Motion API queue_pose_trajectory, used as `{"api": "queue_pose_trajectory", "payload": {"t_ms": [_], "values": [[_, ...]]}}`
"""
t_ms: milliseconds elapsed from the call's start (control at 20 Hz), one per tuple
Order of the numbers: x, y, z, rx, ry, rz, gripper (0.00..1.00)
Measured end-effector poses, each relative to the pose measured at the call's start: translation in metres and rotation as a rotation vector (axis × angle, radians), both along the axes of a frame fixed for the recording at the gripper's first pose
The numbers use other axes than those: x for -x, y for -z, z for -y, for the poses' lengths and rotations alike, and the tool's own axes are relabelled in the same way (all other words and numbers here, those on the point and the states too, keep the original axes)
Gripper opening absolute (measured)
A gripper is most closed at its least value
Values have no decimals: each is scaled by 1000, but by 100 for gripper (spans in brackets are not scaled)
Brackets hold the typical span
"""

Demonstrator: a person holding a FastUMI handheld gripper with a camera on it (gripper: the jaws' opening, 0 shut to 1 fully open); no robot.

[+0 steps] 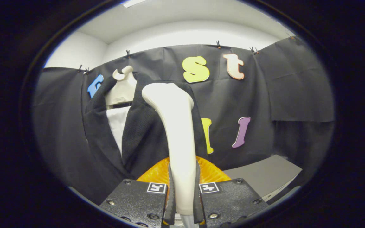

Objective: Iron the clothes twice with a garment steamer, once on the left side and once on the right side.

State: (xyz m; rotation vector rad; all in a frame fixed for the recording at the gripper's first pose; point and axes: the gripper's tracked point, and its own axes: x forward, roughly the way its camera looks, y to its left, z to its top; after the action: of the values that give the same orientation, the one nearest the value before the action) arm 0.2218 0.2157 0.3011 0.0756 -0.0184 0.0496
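Steamer (176,133) upright, head toward jacket (138,136).

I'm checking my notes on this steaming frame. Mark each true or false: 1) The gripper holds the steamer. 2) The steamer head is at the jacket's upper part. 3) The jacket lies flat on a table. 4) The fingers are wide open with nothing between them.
1) True: the gripper is shut on the steamer.
2) True: its head is up against the jacket near the shoulder.
3) False: the jacket hangs on a hanger.
4) False: both fingers press the steamer's handle.
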Motion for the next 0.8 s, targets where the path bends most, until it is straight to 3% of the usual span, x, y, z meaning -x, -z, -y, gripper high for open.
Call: {"api": "queue_pose_trajectory", "payload": {"t_ms": [400, 800], "values": [[-27, 22, -10, 62, 120, 24, 25], [-21, 41, -16, 141, 151, 19, 25]]}}
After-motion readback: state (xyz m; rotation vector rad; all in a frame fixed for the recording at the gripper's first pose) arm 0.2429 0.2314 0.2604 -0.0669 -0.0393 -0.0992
